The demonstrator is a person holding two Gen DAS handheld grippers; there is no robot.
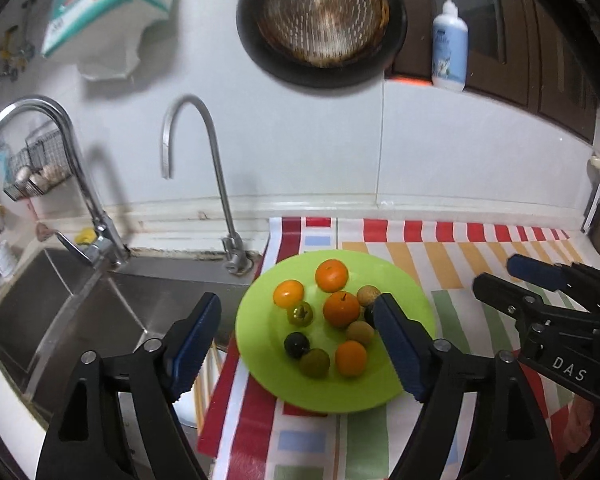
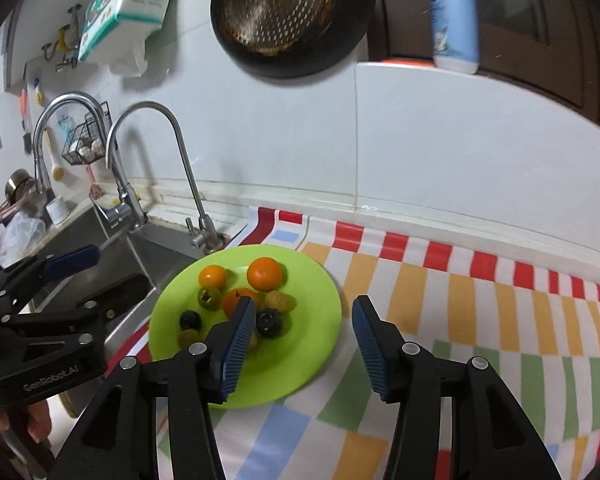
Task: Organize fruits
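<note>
A lime-green plate [image 1: 384, 384] sits on the striped cloth by the sink and also shows in the right wrist view [image 2: 300, 344]. It holds several small fruits: oranges [image 1: 331, 275], a dark plum [image 1: 296, 345], green fruits [image 1: 315, 363] and tan longans [image 1: 368, 295]. My left gripper [image 1: 298, 322] is open and empty, hovering over the plate's near side. My right gripper [image 2: 304, 320] is open and empty over the plate's right part; its left finger hides some fruit. The right gripper also shows in the left wrist view [image 1: 500, 276].
A steel sink [image 1: 60, 320] with two faucets [image 1: 216, 168] lies left of the plate. A colander and pan [image 1: 320, 28] hang on the tiled wall above. A soap bottle [image 1: 450, 46] stands on the ledge. Striped cloth [image 2: 480, 312] stretches to the right.
</note>
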